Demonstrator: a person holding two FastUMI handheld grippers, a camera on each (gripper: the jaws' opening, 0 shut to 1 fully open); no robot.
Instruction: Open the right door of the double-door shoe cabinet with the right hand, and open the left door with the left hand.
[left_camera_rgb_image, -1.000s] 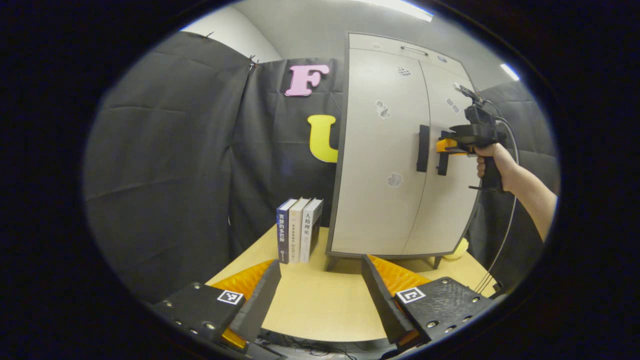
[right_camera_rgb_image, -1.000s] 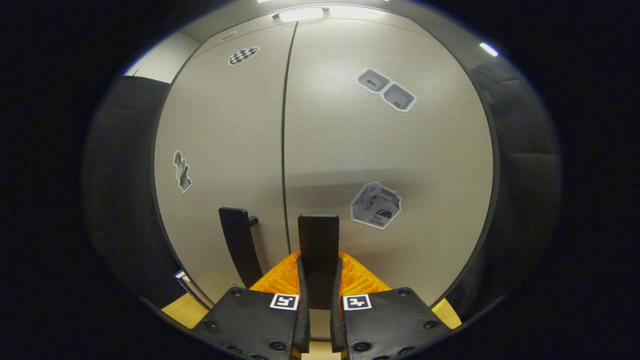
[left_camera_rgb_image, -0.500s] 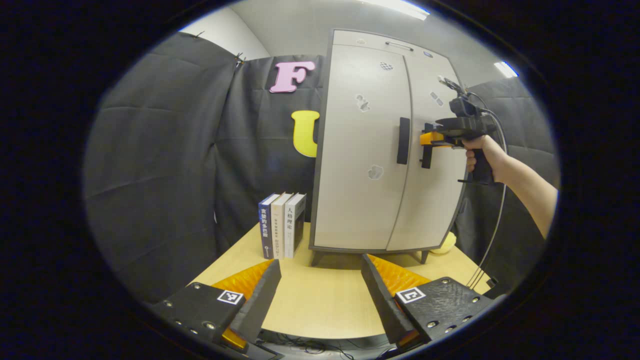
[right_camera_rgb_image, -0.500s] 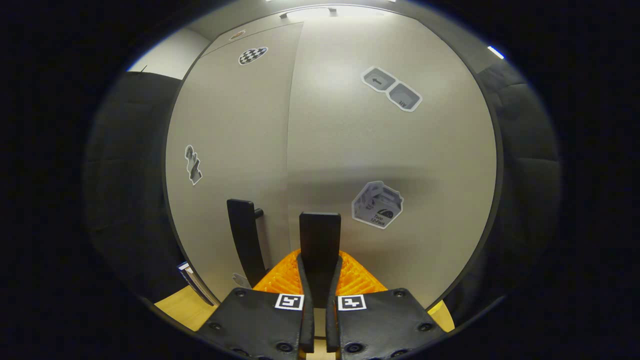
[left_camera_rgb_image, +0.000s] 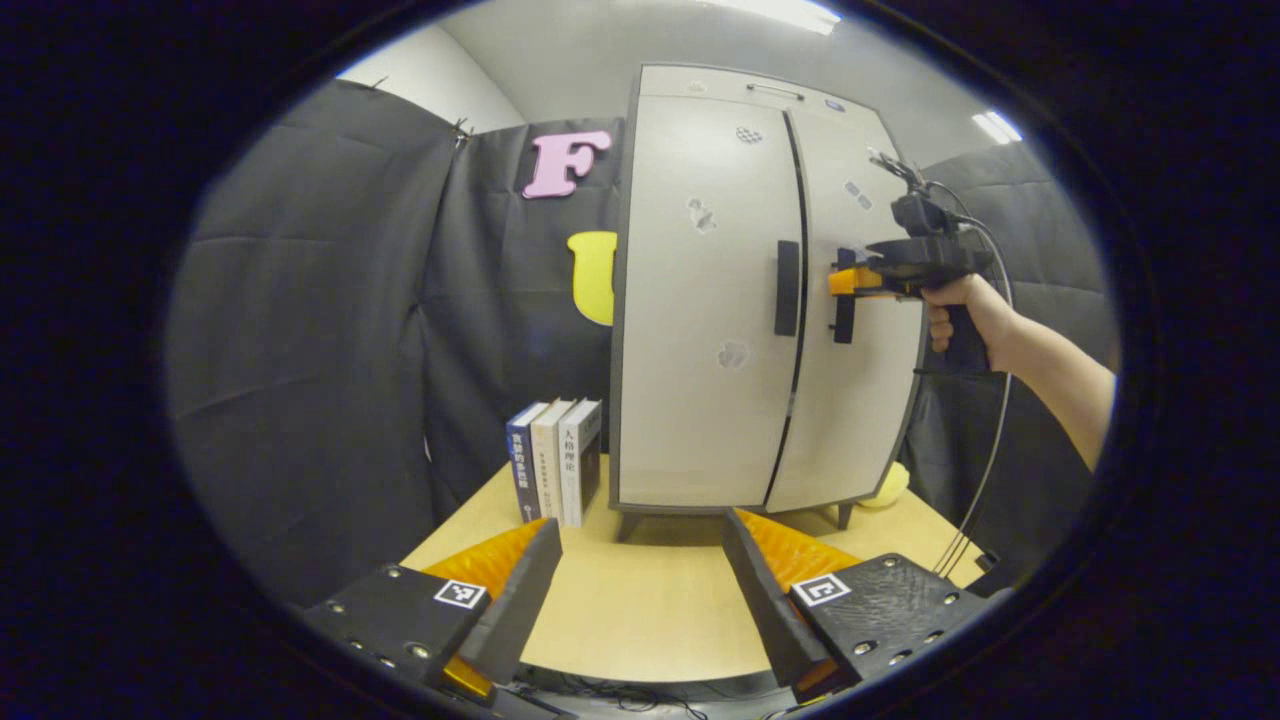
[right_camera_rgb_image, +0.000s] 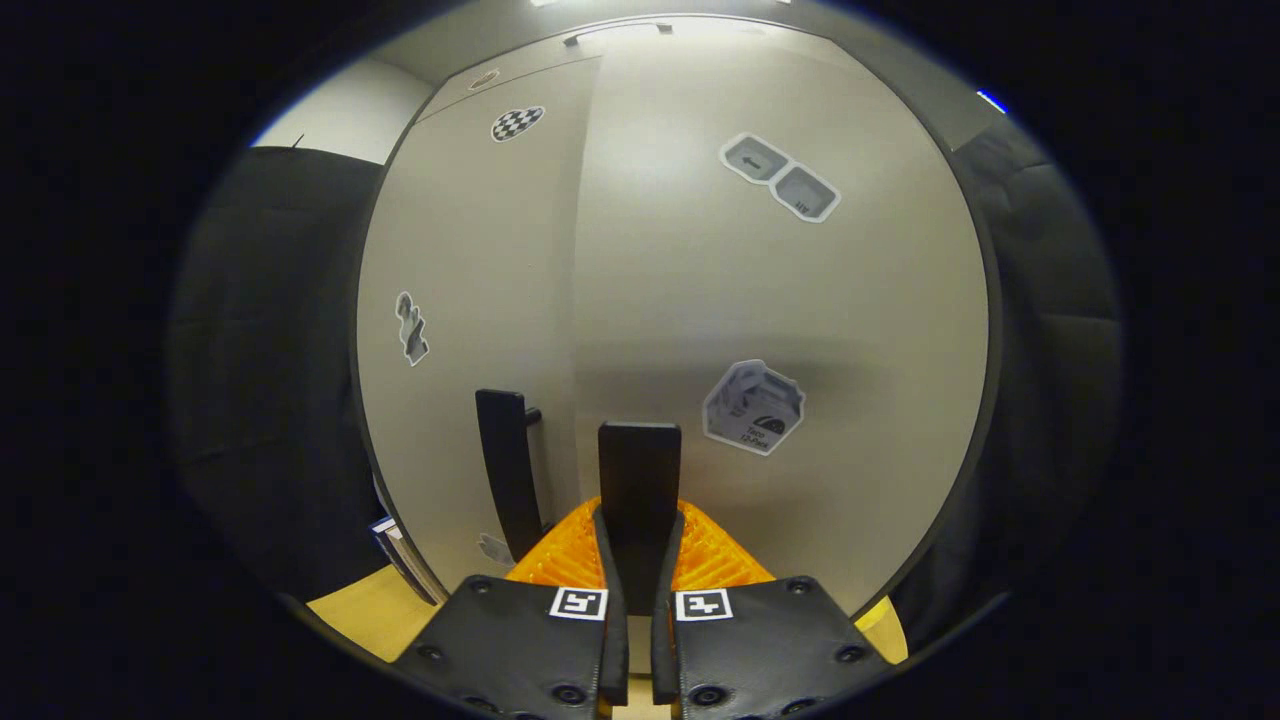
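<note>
right gripper (right_camera_rgb_image: 640, 560) clamped on right door handle (right_camera_rgb_image: 640, 480), for pulling | right door (left_camera_rgb_image: 850, 330) ajar | left gripper (left_camera_rgb_image: 640, 590) wide, waiting over desk (left_camera_rgb_image: 640, 610) | left door (left_camera_rgb_image: 700, 300) closed

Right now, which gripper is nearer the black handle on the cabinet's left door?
The right gripper: it is shut on the right door's black handle, right beside the left door's black handle. The left gripper hangs open over the wooden table, well short of the cabinet.

left gripper view far, right gripper view close; both face cabinet (left_camera_rgb_image: 760, 300).
</note>
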